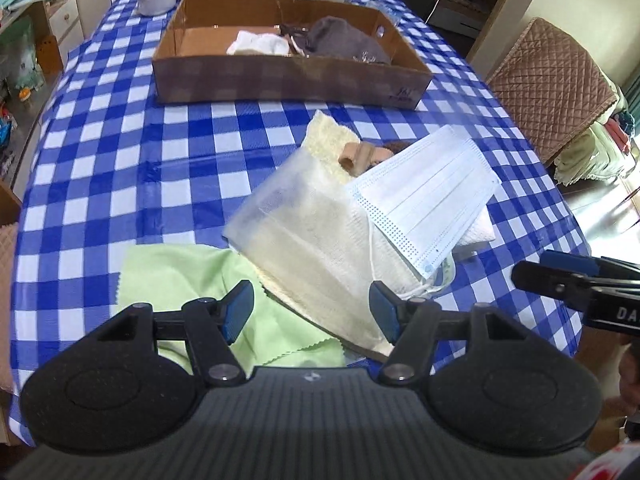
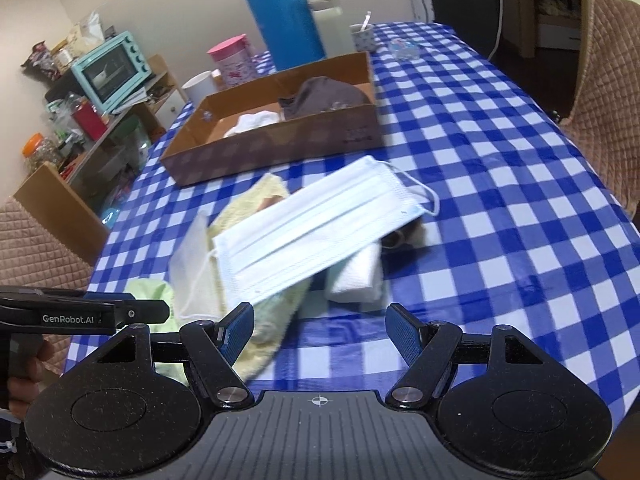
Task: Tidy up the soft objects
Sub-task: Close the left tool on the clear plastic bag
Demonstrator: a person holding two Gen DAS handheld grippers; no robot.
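From the left wrist view, the left gripper (image 1: 312, 310) hangs over the near end of a heap of soft things, its blue ribbed pads standing wide apart with nothing pinched between them. Under the left pad lies a thin green cloth (image 1: 176, 280) with a pinked, zigzag edge, flat on the glossy blue-and-white checked tablecloth (image 1: 120, 140). Partly over it sits a translucent mesh bag (image 1: 308, 232), gauzy and whitish, with a nubbly cream towel (image 1: 328, 140) poking out behind it. A pleated pale-blue face mask (image 1: 424, 204) rests slantwise on top of the heap, its white ear loop trailing down near the right pad. A tan rolled item shows just behind the mask, too hidden to name. Farther back stands a shallow cardboard box (image 1: 280, 76), holding a crumpled white cloth (image 1: 260, 44) and a grey knitted piece (image 1: 344, 40). The right gripper (image 1: 560, 280) pokes in from the right edge.

From the right wrist view, the right gripper (image 2: 320, 330) also stands open and empty, its pads over bare tablecloth (image 2: 500, 200) and the fluffy yellow edge of the towel (image 2: 260, 332). The mask (image 2: 316, 232) lies across the pile, touching a folded white quilted cloth (image 2: 356, 276) beneath. The box (image 2: 280, 148) sits beyond, before a tall blue flask (image 2: 284, 16). The left gripper (image 2: 136, 312) enters low at the left, held by a hand (image 2: 24, 372).
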